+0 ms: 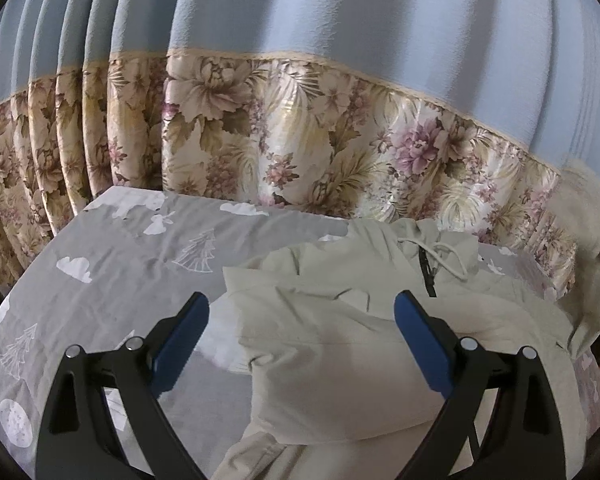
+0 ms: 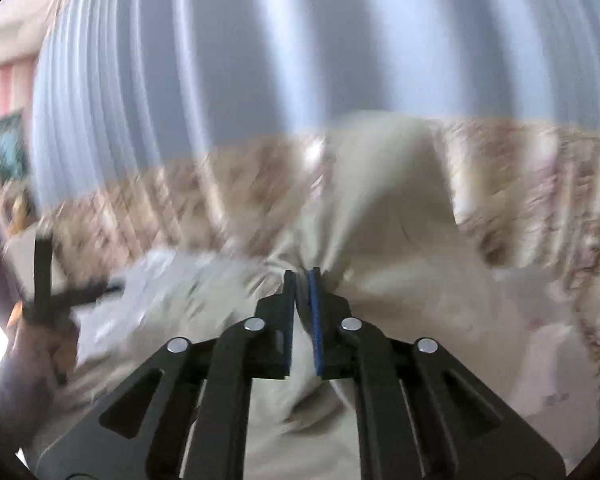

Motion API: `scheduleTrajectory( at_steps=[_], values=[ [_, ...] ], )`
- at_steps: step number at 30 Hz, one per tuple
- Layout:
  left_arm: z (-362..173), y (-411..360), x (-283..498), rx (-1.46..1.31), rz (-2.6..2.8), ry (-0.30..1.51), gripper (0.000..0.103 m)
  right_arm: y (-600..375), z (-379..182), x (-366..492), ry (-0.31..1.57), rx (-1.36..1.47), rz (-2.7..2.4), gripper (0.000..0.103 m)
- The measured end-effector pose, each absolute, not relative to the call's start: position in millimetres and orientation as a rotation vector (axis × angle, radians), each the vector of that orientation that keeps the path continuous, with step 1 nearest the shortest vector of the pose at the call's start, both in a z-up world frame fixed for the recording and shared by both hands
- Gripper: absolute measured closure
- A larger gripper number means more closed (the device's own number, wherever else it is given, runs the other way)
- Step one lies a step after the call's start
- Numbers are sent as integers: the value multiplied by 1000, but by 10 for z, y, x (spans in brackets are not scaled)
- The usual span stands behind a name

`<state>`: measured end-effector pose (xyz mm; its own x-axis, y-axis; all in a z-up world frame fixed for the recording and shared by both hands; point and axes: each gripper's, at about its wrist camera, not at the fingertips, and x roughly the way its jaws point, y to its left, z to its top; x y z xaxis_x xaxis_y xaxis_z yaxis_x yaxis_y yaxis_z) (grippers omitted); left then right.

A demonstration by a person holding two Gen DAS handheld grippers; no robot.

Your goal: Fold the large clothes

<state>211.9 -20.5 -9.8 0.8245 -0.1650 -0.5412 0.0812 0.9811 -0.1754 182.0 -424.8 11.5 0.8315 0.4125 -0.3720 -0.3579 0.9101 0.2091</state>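
Cream crumpled hoodie (image 2: 380, 216) between right tongs (image 2: 302, 274)

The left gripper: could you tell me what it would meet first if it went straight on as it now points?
Probably the pale beige hooded jacket lying on the grey printed bedsheet; the open left gripper points down at it, though depth is unclear.

Support surface: bed/table w/ grey sheet (image 1: 111, 256), printed w/ white clouds, outline fir trees, a rabbit & a dotted disc; sheet lightly creased. Far edge meets a curtain (image 1: 300, 128), blue above, floral band below. Lying directly on sheet: pale beige jacket (image 1: 340, 344), crumpled, occupying the right half & reaching the near edge; dark zip & cream drawcord (image 1: 448, 256) visible near its far end. Left half of sheet bare. Right wrist view: motion-blurred; same sheet (image 2: 139, 300) under jacket (image 2: 380, 220), part of it lifted.
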Motion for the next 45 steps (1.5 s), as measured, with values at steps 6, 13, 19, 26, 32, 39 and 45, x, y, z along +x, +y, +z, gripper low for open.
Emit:
scheduleTrajectory(
  at_steps=[6,13,19,26,32,39,45],
  values=[
    [-213,-222,2180,-138,-132,635,9,-4370,-377,2073,582,115,315,31],
    [-347,-563,2215,-96,-212,685,9,-4448,-365,1963,552,105,281,29],
    [-553,-1133,2364,-33,-293,766,9,-4505,-358,1888,537,101,250,25],
    [-653,-1775,2448,107,-329,780,9,-4718,-352,1866,540,150,197,22],
    [-813,-2224,2494,269,-337,779,59,-4811,-379,1879,564,188,172,21],
    [-736,-2152,2491,238,-294,749,102,-4797,-369,1861,558,179,170,21],
    [-405,-1961,2352,224,-236,646,103,-4747,-333,1826,543,168,179,20]
  ],
)
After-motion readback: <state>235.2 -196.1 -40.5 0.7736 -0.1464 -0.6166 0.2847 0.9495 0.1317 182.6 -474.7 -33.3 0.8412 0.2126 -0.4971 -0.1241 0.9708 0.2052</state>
